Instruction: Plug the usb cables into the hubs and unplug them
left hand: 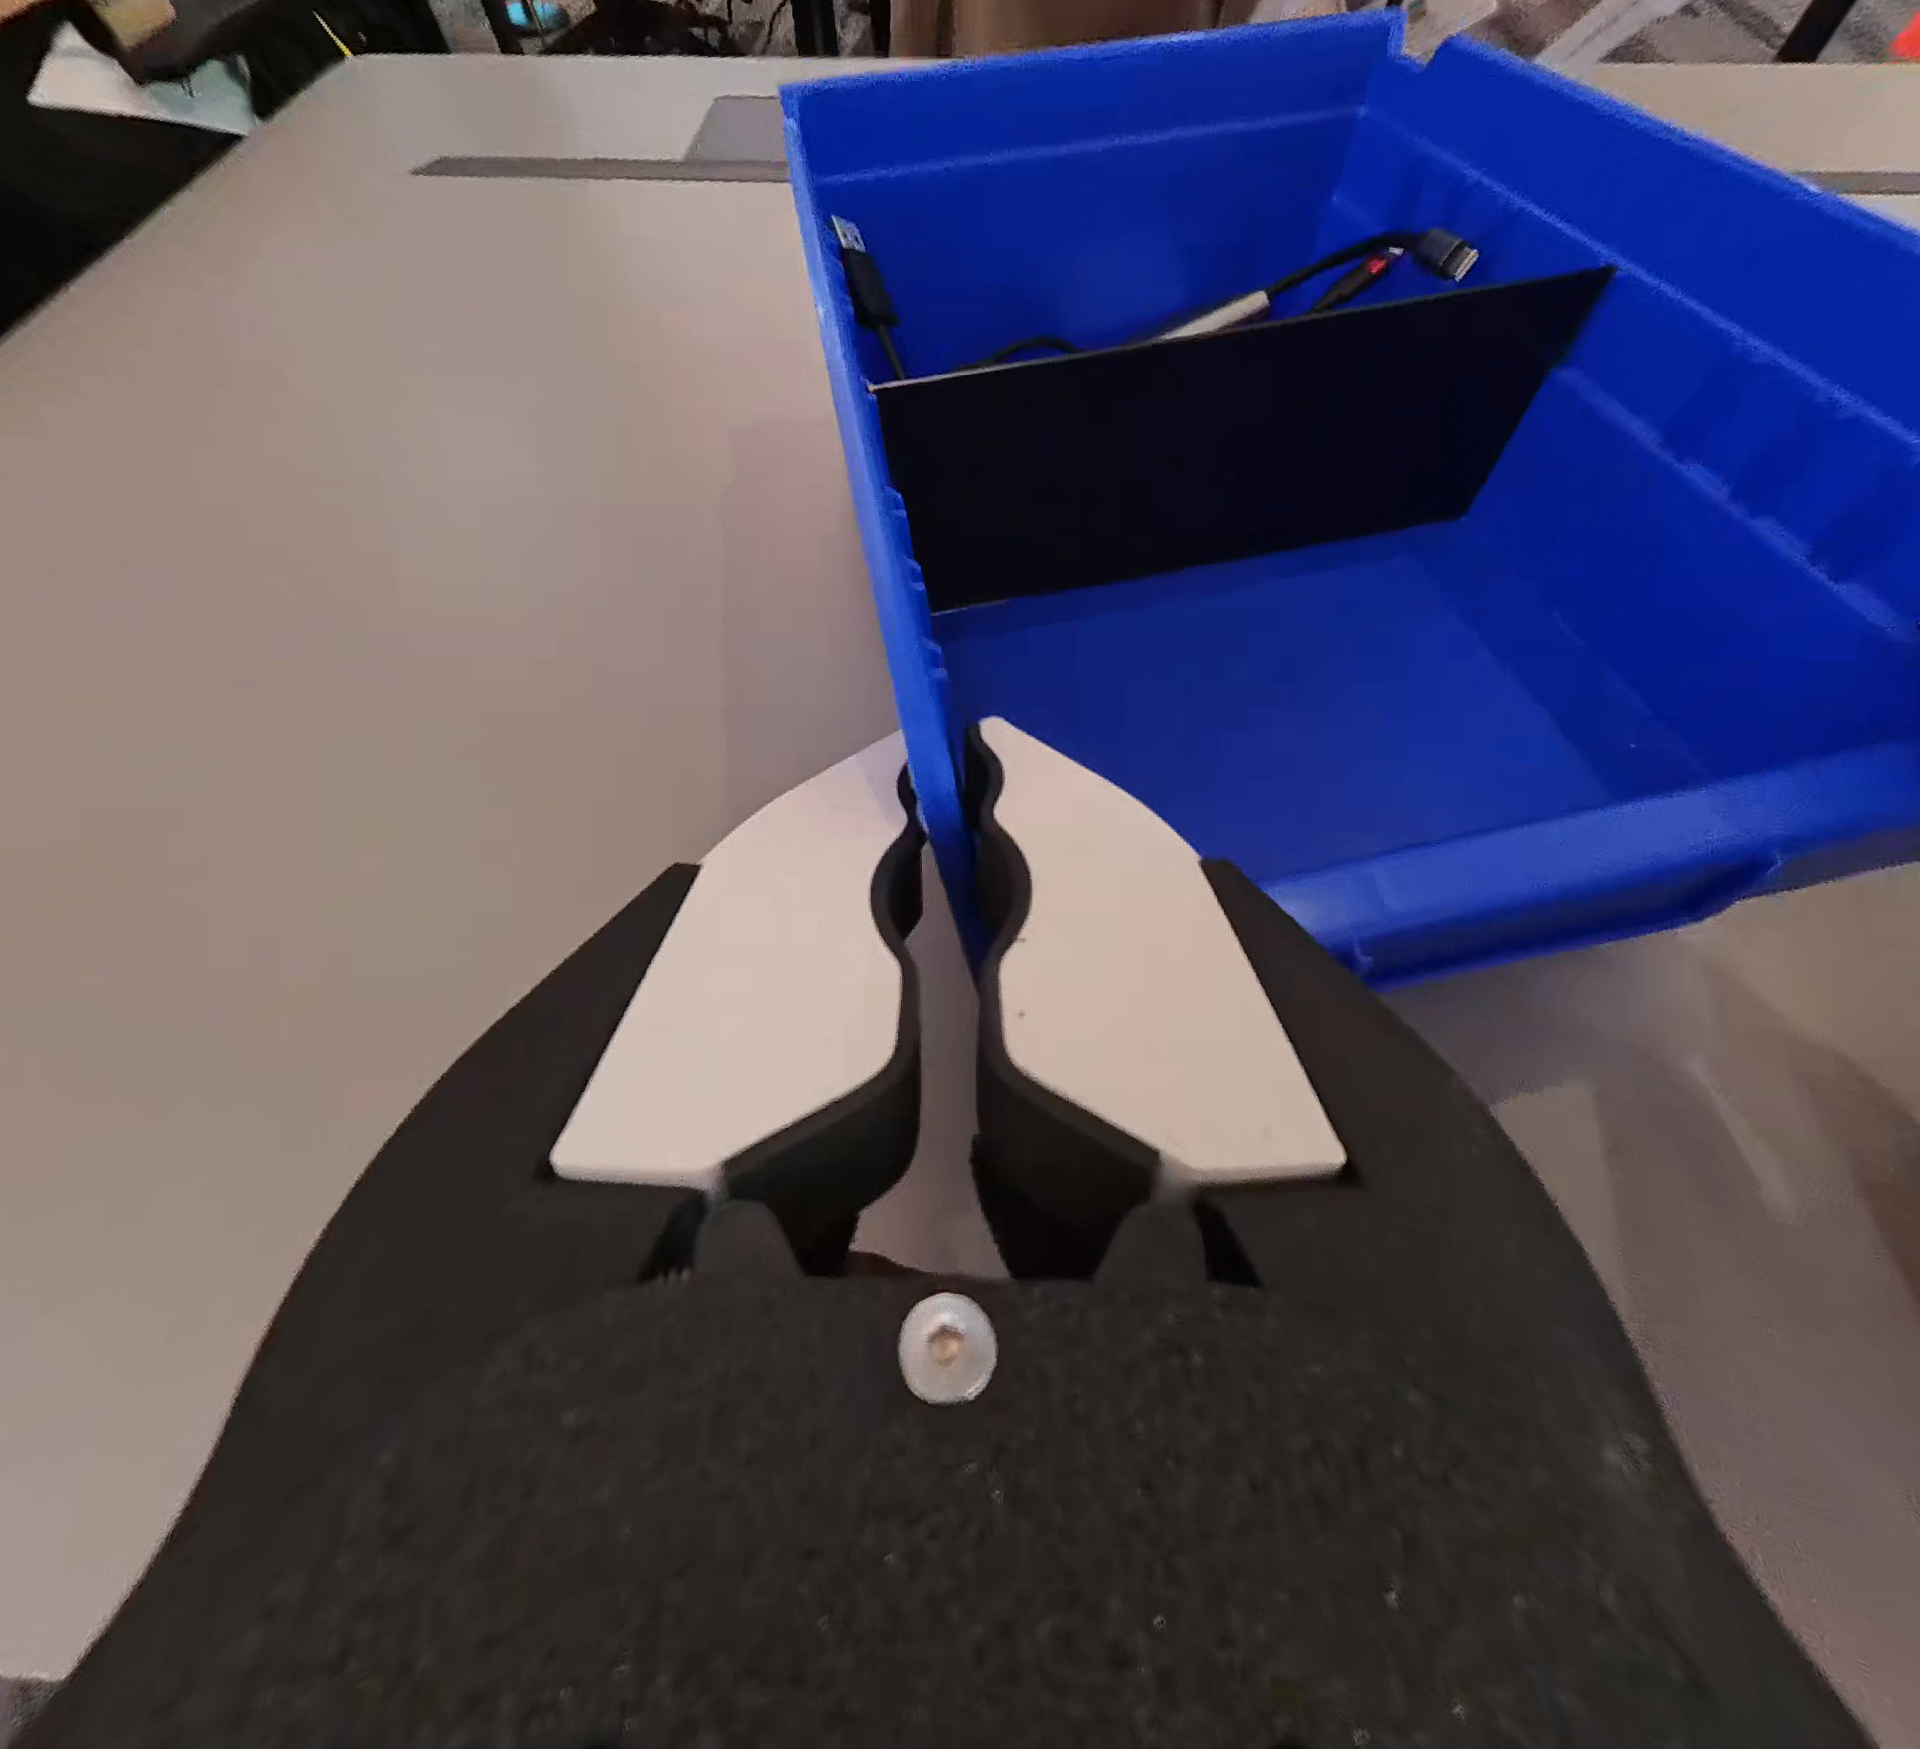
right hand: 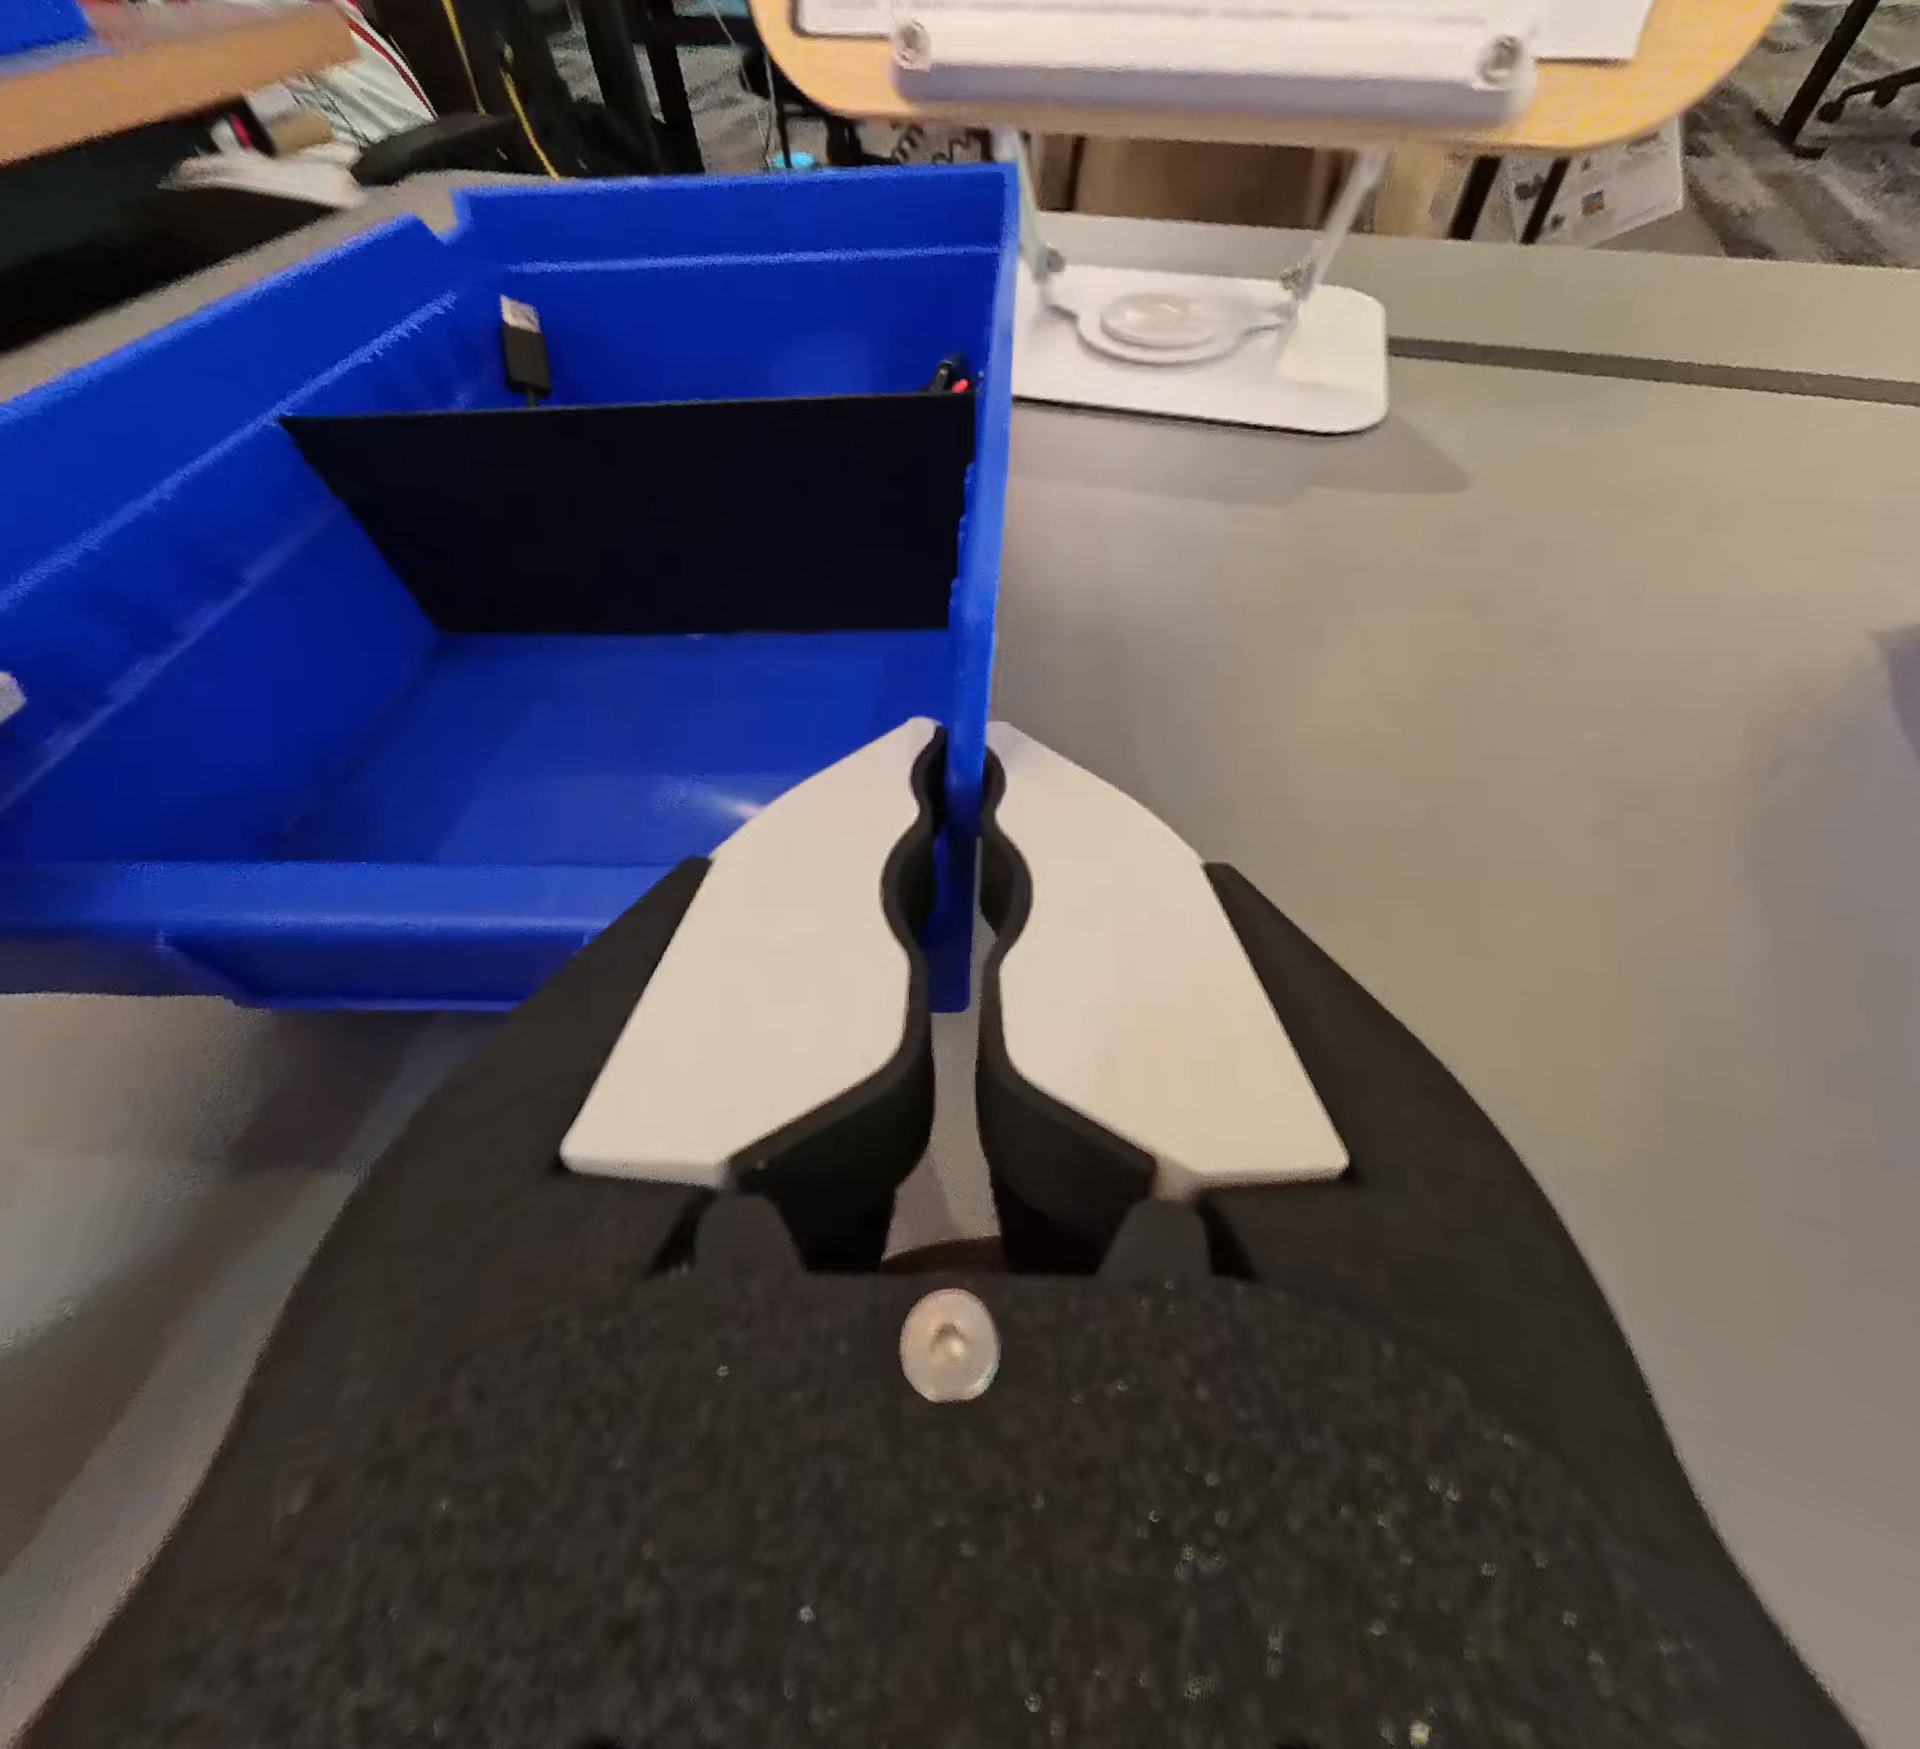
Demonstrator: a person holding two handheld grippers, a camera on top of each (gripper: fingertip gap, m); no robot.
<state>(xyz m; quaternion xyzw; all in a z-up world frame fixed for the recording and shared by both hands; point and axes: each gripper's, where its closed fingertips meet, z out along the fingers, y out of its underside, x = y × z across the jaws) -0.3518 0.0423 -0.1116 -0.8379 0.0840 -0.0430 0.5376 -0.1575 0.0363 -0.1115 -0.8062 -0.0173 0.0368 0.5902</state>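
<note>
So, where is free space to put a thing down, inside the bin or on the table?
The near compartment of the blue plastic bin, before the black divider panel, is bare. The grey tabletop left of the bin is bare too. Behind the divider it is crowded with black USB cables.

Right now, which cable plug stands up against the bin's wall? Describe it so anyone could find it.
Start at the blue bin on the grey table. Behind its black divider, the black USB plug leans upright in the far compartment's corner, silver tip upward, unlike the other cables lying across.

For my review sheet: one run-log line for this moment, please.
left gripper: shut on blue bin left wall | right gripper: shut on right wall | usb cables: behind black divider
</note>
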